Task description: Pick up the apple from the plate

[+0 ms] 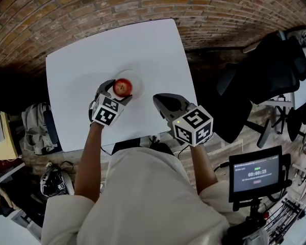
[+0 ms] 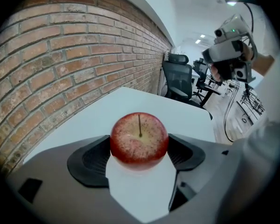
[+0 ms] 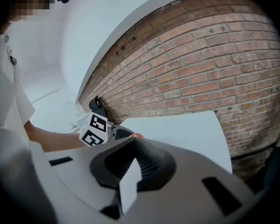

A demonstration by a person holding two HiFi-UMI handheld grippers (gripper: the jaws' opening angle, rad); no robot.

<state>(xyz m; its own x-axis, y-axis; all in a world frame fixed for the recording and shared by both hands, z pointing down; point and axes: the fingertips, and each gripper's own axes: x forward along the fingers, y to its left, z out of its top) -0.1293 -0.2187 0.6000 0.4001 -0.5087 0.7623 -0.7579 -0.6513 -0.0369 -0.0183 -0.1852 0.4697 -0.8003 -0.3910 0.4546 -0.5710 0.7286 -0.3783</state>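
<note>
A red apple (image 1: 123,87) with a short stem sits over a white plate (image 1: 138,80) near the middle of the white table (image 1: 143,45). My left gripper (image 1: 120,90) is shut on the apple, one dark pad on each side of it; the left gripper view shows the apple (image 2: 139,138) pressed between the pads (image 2: 91,160). I cannot tell whether it still touches the plate. My right gripper (image 1: 161,100) hovers over the table's front right part, beside the plate. Its jaws (image 3: 131,147) meet at the tips with nothing between them.
A brick wall (image 1: 92,9) runs behind the table. A black office chair (image 1: 268,70) stands to the right, and a small screen on a stand (image 1: 256,174) is at the lower right. A bag (image 1: 36,126) and a helmet (image 1: 56,181) lie on the floor at the left.
</note>
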